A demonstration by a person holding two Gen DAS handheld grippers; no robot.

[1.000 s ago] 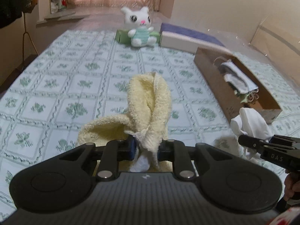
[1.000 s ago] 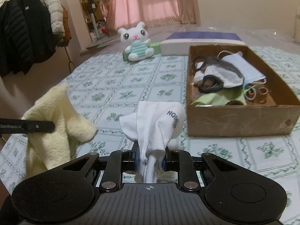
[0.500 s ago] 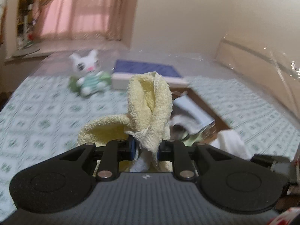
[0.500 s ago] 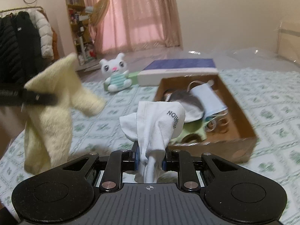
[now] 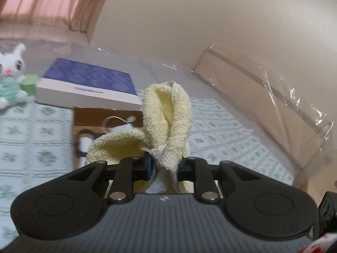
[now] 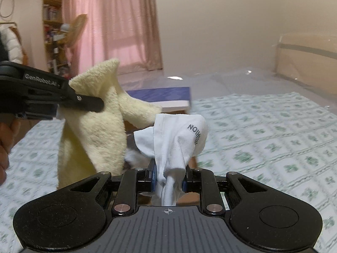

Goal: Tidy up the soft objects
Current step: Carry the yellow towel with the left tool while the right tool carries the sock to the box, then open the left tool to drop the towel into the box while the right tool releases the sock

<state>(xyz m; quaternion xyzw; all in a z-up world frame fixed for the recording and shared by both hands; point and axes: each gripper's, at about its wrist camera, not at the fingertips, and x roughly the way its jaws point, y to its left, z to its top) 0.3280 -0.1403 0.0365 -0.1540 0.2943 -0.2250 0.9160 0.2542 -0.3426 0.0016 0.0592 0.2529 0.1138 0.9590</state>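
Note:
My left gripper (image 5: 163, 165) is shut on a fluffy pale-yellow towel (image 5: 168, 113), which hangs in the air above the bed. In the right wrist view the same yellow towel (image 6: 94, 130) dangles at left from the left gripper (image 6: 92, 103). My right gripper (image 6: 169, 179) is shut on a bunched white cloth (image 6: 177, 139) with dark lettering. The brown cardboard box (image 5: 105, 113) lies beyond both, mostly hidden behind the cloths, with white items inside.
The bed has a green-and-white patterned cover (image 6: 263, 130). A white plush bunny (image 5: 10, 78) and a blue-topped flat box (image 5: 88, 86) sit at the far end. Plastic-wrapped furniture (image 5: 273, 109) lines the right wall. A hand (image 6: 6, 143) holds the left gripper.
Both grippers rose and swung right with their cloths, towards the cardboard box. The yellow towel now hangs close beside the white cloth; the box's contents are largely covered from view.

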